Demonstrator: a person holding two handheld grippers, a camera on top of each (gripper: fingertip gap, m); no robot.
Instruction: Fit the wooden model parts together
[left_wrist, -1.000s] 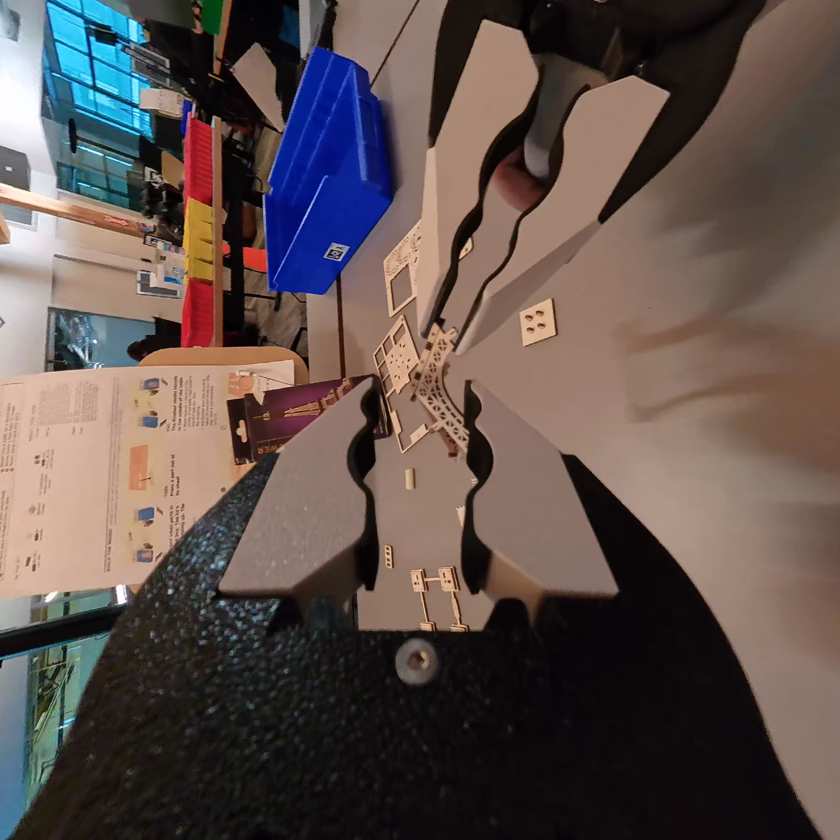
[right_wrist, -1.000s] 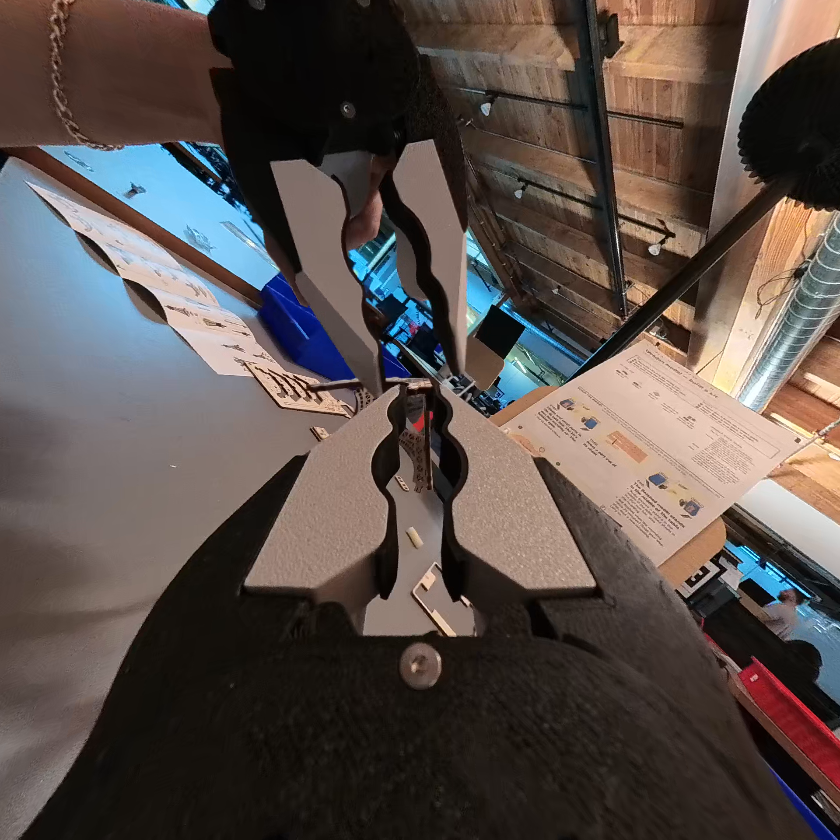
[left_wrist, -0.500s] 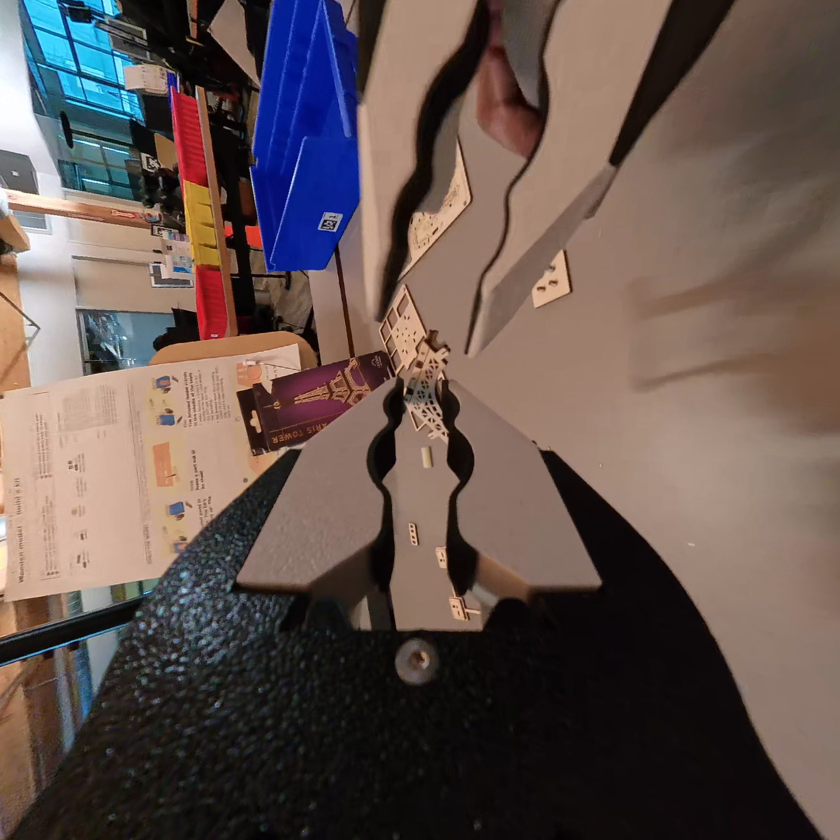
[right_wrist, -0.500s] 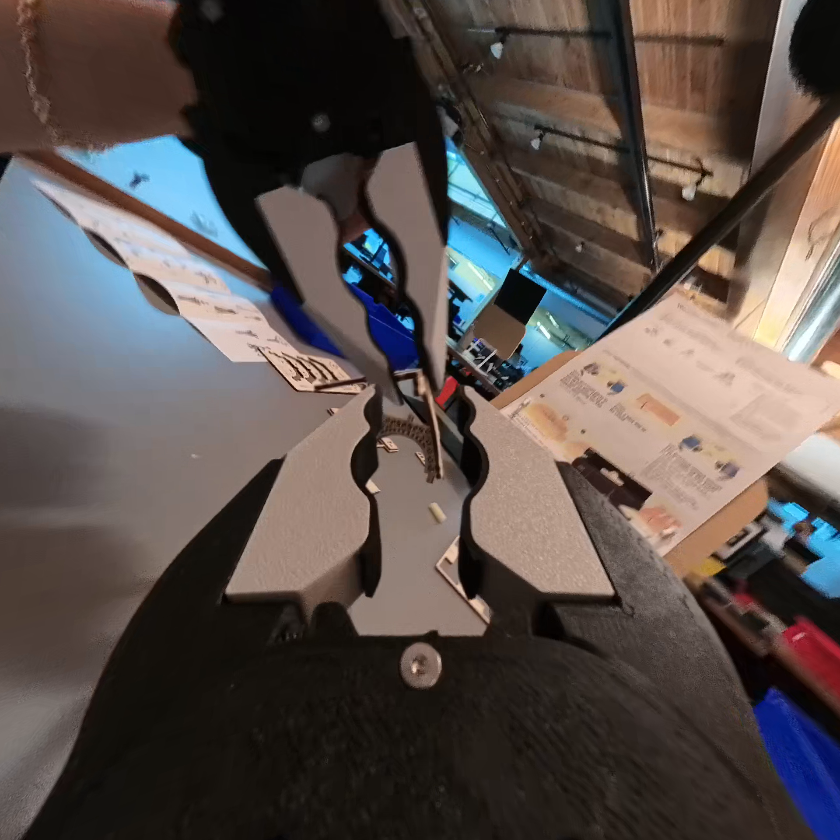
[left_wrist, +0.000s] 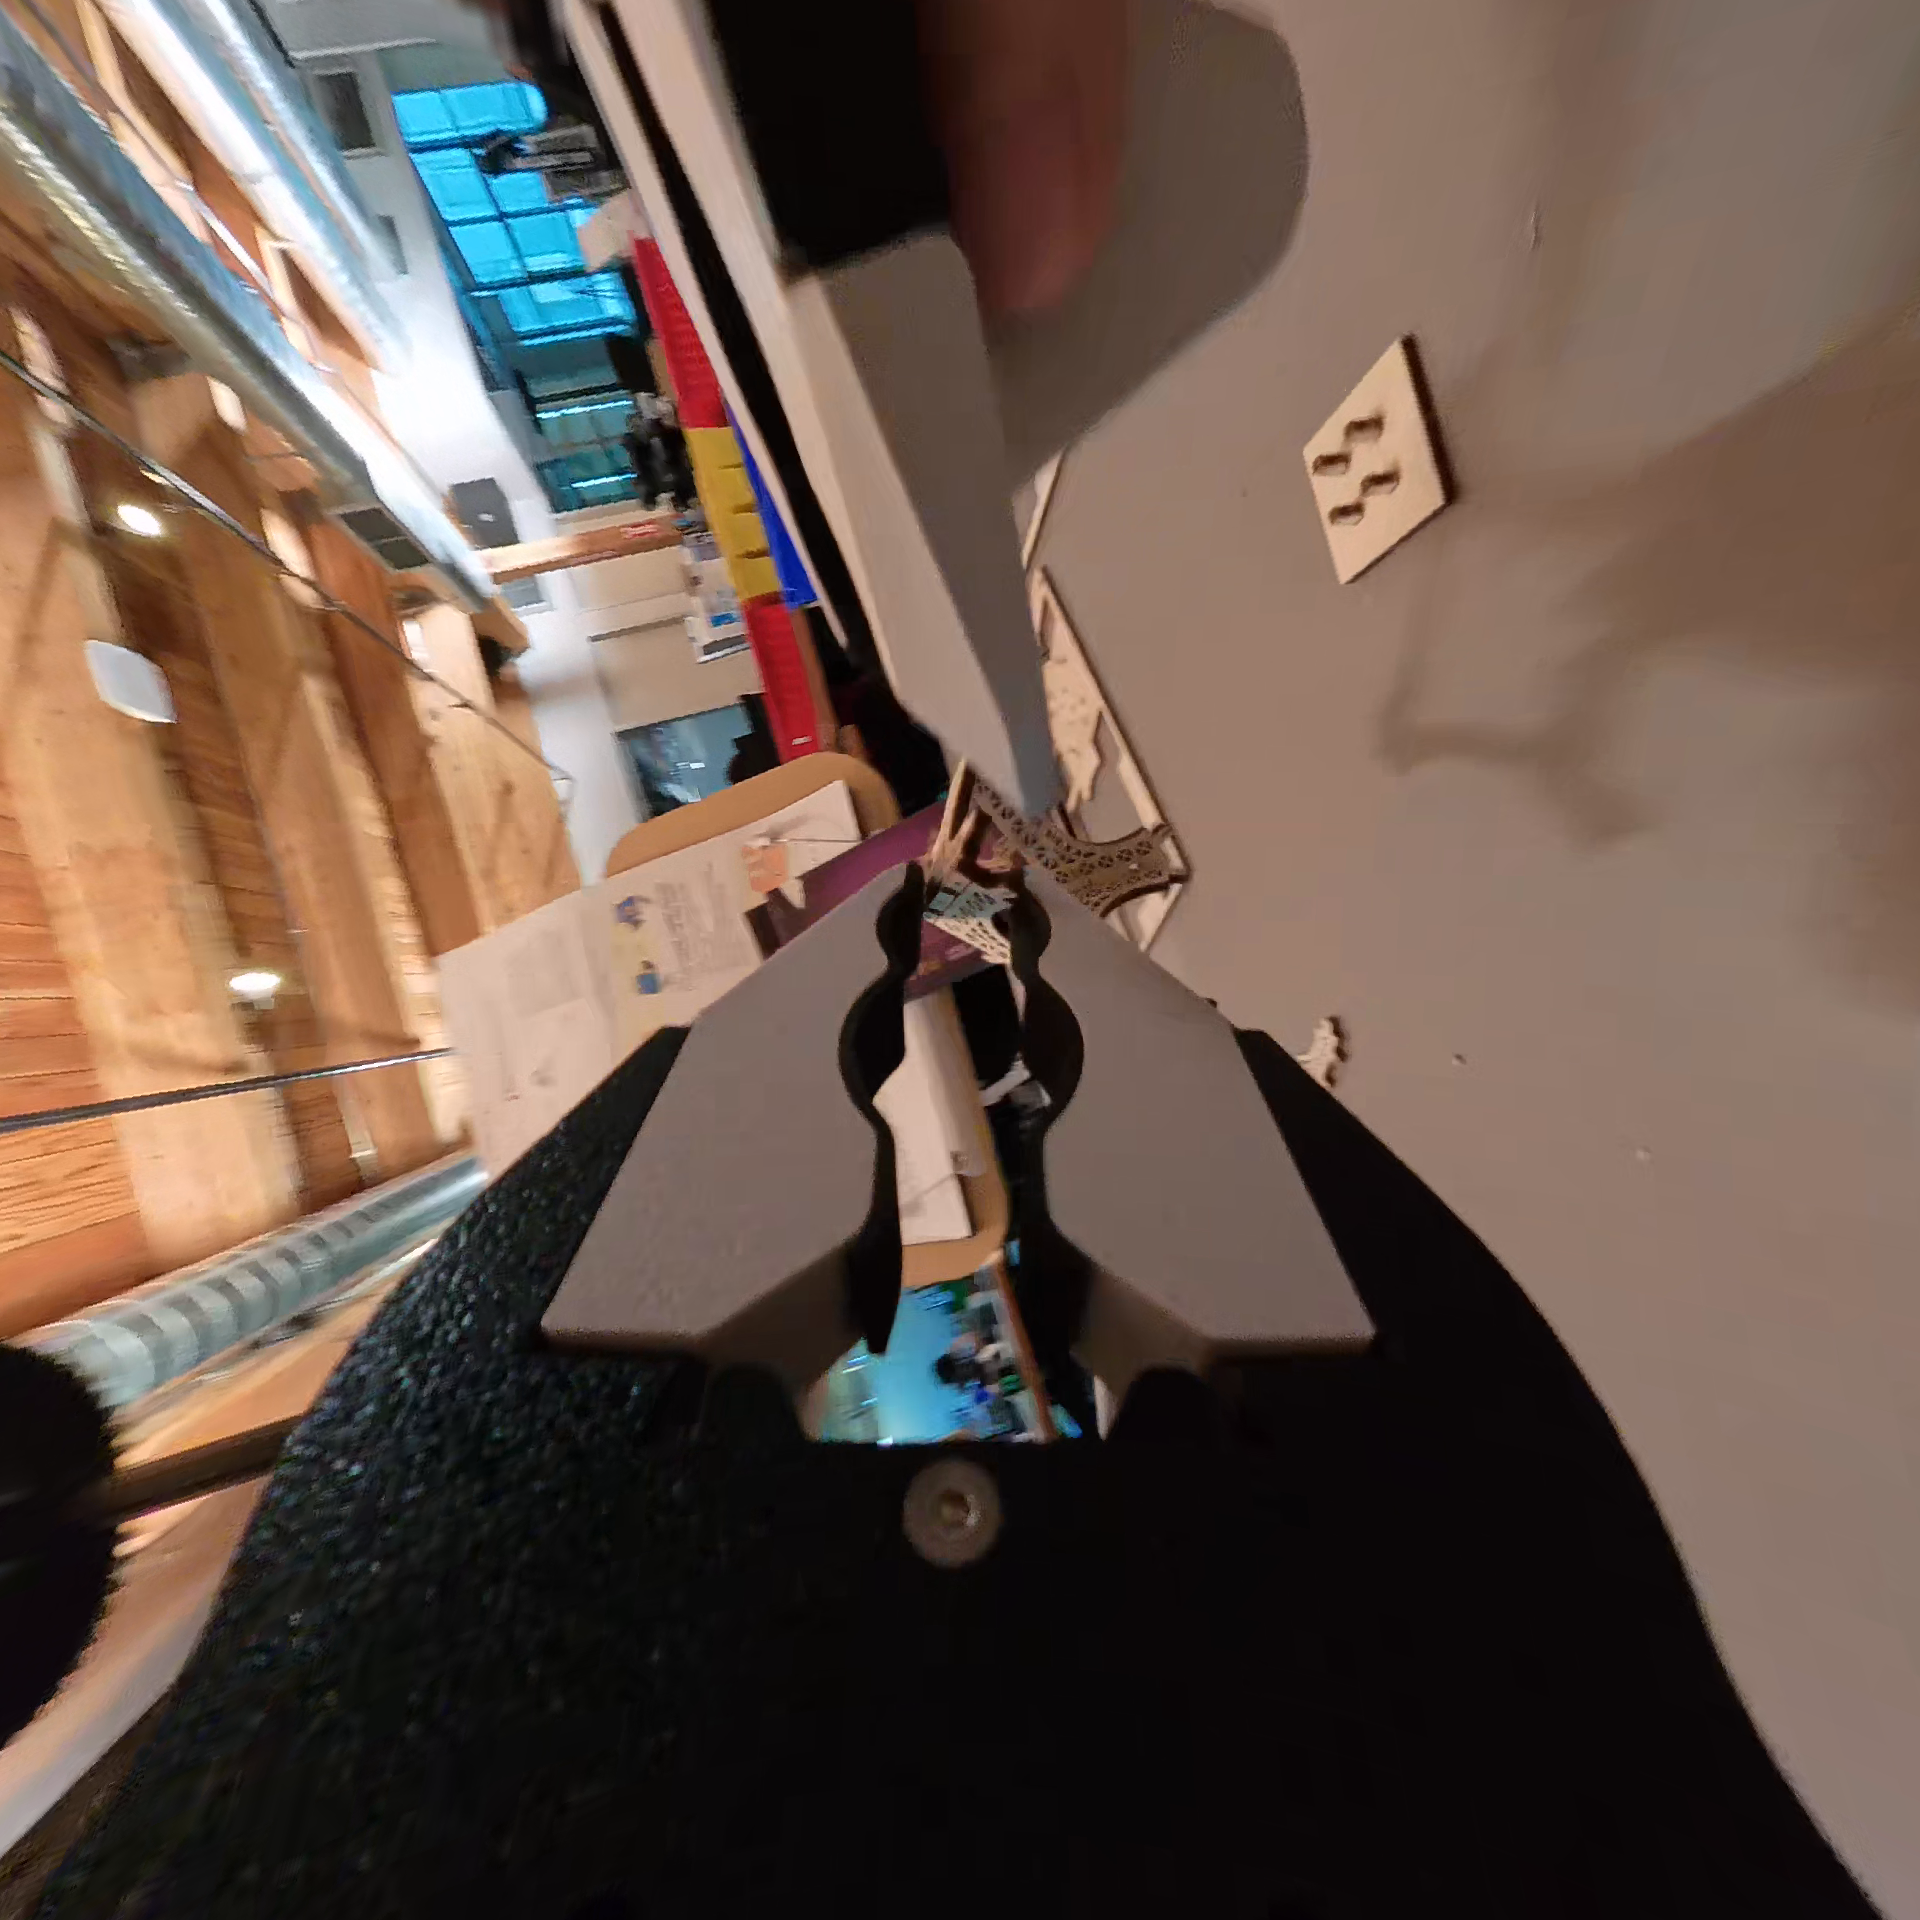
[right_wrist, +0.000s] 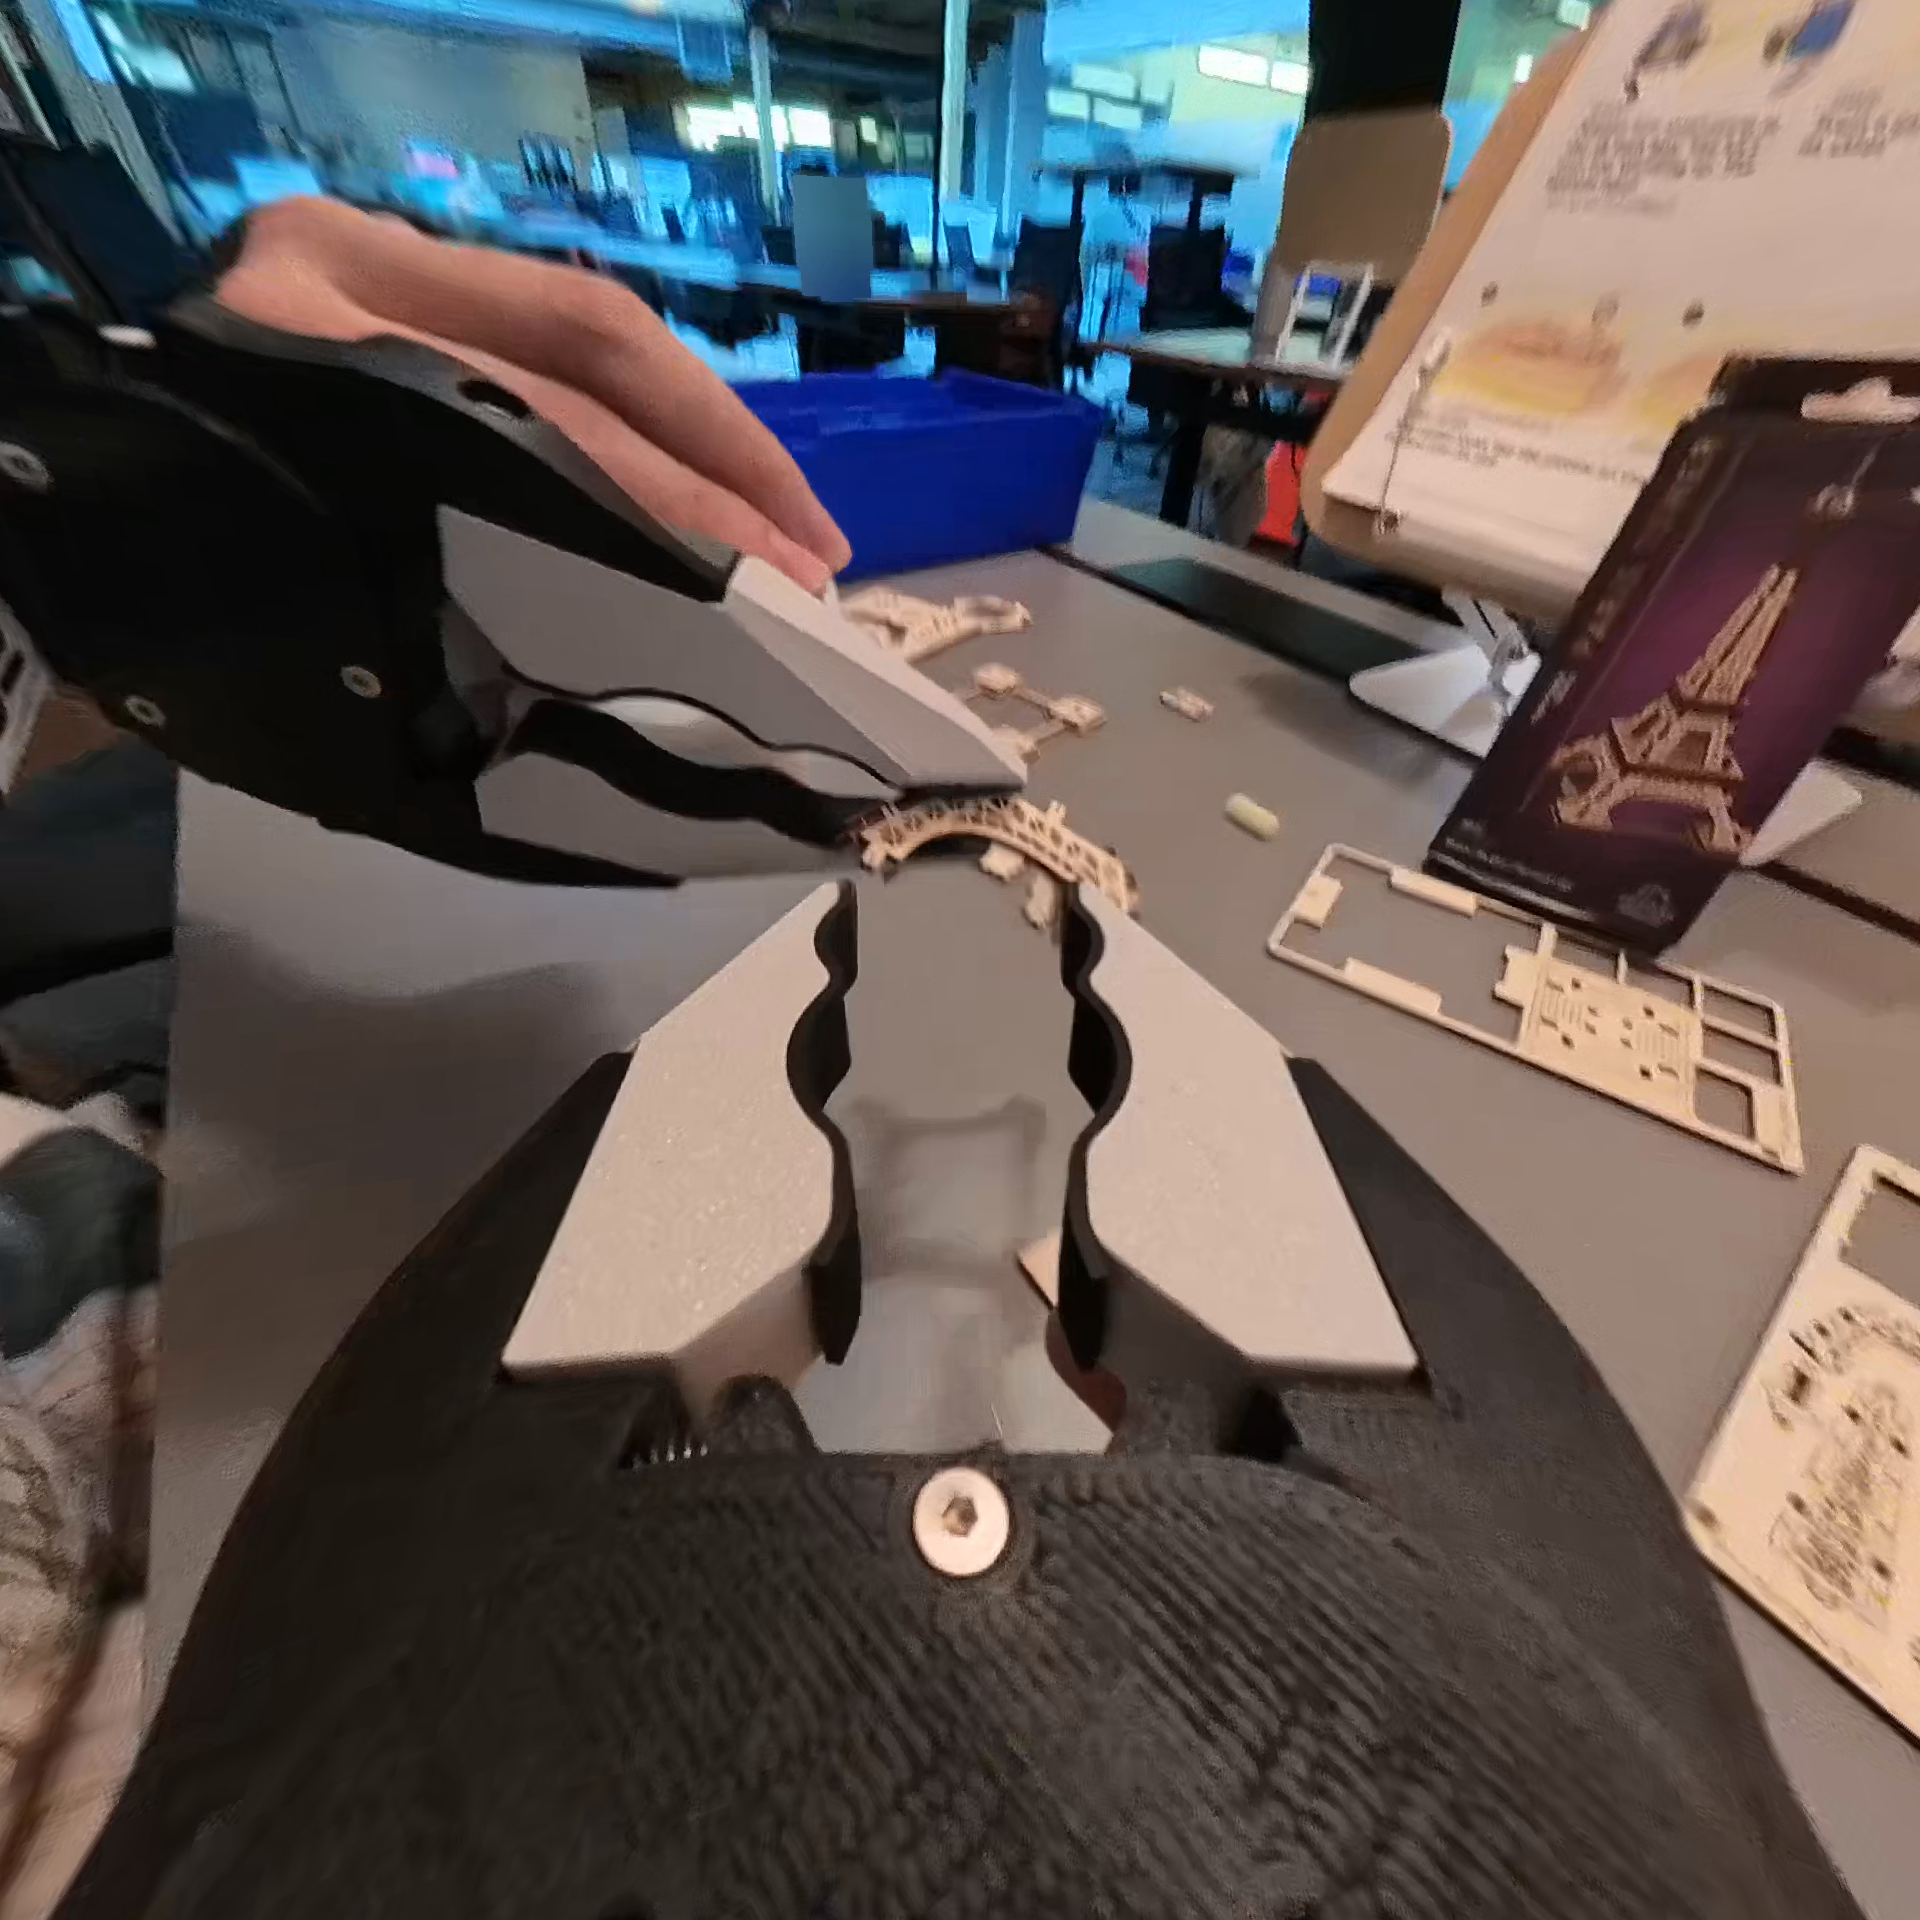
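Note:
A pale wooden lattice arch part (right_wrist: 987, 831) is held just above the grey table (right_wrist: 416, 987). My left gripper (left_wrist: 968, 896) is shut on one end of it. In the right wrist view the left gripper (right_wrist: 914, 812) reaches in from the left, with a hand on top of it. My right gripper (right_wrist: 961, 899) is open and empty. Its tips sit just short of the arch, and the right tip is close to the arch's far end. In the left wrist view, one blurred finger (left_wrist: 997, 623) of the right gripper points down at the arch part (left_wrist: 1101, 862).
A dark box with a tower picture (right_wrist: 1683, 665) stands at the right. Punched-out wooden sheets (right_wrist: 1558, 1008) lie in front of it, with another sheet (right_wrist: 1829, 1455) nearer. A small peg (right_wrist: 1252, 816), a blue bin (right_wrist: 914, 457), an instruction stand (right_wrist: 1662, 208) and a square holed plate (left_wrist: 1377, 457) are also here.
My left gripper has gone from open to shut on the arch part. My right gripper, narrow around the part before, has opened wide. Both views have swung round.

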